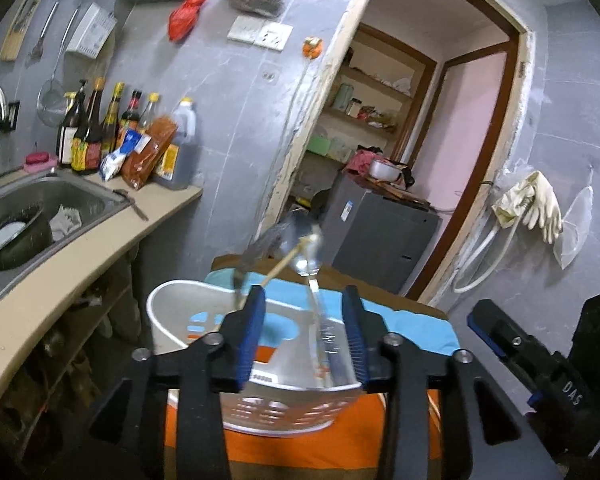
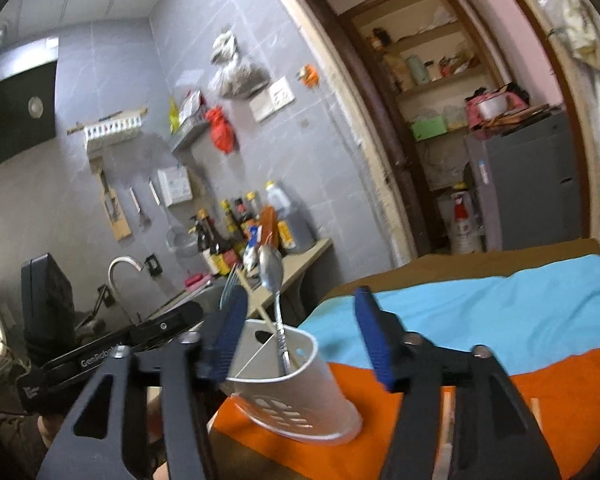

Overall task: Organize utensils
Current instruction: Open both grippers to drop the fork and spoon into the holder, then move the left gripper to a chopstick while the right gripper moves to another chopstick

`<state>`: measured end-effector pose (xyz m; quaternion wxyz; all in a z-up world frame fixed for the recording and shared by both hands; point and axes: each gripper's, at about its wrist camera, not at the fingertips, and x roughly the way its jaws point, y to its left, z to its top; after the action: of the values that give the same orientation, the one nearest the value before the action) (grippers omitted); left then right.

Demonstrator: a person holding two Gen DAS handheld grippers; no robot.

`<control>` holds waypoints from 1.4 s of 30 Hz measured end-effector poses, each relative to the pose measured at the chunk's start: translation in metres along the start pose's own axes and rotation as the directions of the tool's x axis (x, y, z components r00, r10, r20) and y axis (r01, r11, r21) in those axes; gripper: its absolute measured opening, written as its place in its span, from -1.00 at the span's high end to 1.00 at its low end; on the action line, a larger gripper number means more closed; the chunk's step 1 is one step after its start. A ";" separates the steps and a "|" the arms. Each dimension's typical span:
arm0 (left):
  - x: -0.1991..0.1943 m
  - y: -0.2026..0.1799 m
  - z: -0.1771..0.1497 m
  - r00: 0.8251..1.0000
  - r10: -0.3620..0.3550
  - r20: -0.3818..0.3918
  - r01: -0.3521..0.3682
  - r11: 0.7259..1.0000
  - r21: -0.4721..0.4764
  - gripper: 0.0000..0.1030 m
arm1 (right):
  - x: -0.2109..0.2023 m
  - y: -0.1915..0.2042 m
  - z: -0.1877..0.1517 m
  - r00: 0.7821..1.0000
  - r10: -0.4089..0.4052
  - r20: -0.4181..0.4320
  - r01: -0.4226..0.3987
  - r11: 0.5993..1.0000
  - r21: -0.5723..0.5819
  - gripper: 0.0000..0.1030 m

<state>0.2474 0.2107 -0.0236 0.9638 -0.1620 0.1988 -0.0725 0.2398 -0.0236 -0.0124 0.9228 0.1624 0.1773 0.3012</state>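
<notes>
**So the utensils ended up in the holder**

Basically the white holder [image 2: 296, 384] sat on the orange and blue cloth [image 2: 500, 320], tilted a bit, with a spoon [image 2: 272, 276], a fork [image 2: 230, 284] and a chopstick [image 1: 288, 262] standing in it. My left tongs [image 1: 304, 332] were apart, blue pads either side of the holder's rim, not pressing on it. My right tongs [image 2: 304, 332] were apart too, nothing between them, holder just beyond. Sink [image 1: 52, 200] and sauce bottles [image 1: 100, 128] were off on the counter.
</notes>
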 end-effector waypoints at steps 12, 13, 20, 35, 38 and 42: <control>-0.042 -0.095 -0.011 0.995 -0.010 0.097 -0.005 0.988 0.152 -0.58 | -0.111 -0.006 0.036 0.984 -0.133 0.122 0.143 0.986 -0.082 -0.99; -0.045 -0.103 -0.014 0.995 -0.009 0.100 -0.008 0.986 0.164 -0.66 | -0.120 -0.007 0.037 0.980 -0.151 0.132 0.163 0.982 -0.091 -1.00; -0.051 -0.135 -0.035 0.996 -0.028 0.090 0.009 0.978 0.210 -0.83 | -0.159 -0.019 0.030 0.964 -0.236 0.125 0.249 0.963 -0.100 -1.00; 0.005 -0.141 -0.109 0.984 -0.010 -0.180 0.053 0.971 0.234 -0.83 | -0.154 -0.096 -0.037 0.908 -0.395 -0.138 0.403 0.915 0.030 -0.84; 0.018 -0.136 -0.120 0.973 -0.003 -0.231 0.055 0.974 0.218 -0.82 | -0.142 -0.109 -0.047 0.897 -0.393 -0.203 0.409 0.912 0.041 -0.57; 0.036 -0.128 -0.129 0.962 0.016 -0.274 0.040 0.979 0.198 -0.72 | -0.125 -0.123 -0.056 0.891 -0.366 -0.269 0.394 0.918 0.053 -0.28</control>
<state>0.2184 0.0467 -0.1048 0.9379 -0.0530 0.3211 -0.1201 0.1828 -0.1831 -0.0833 0.9235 0.1334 0.3381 0.1231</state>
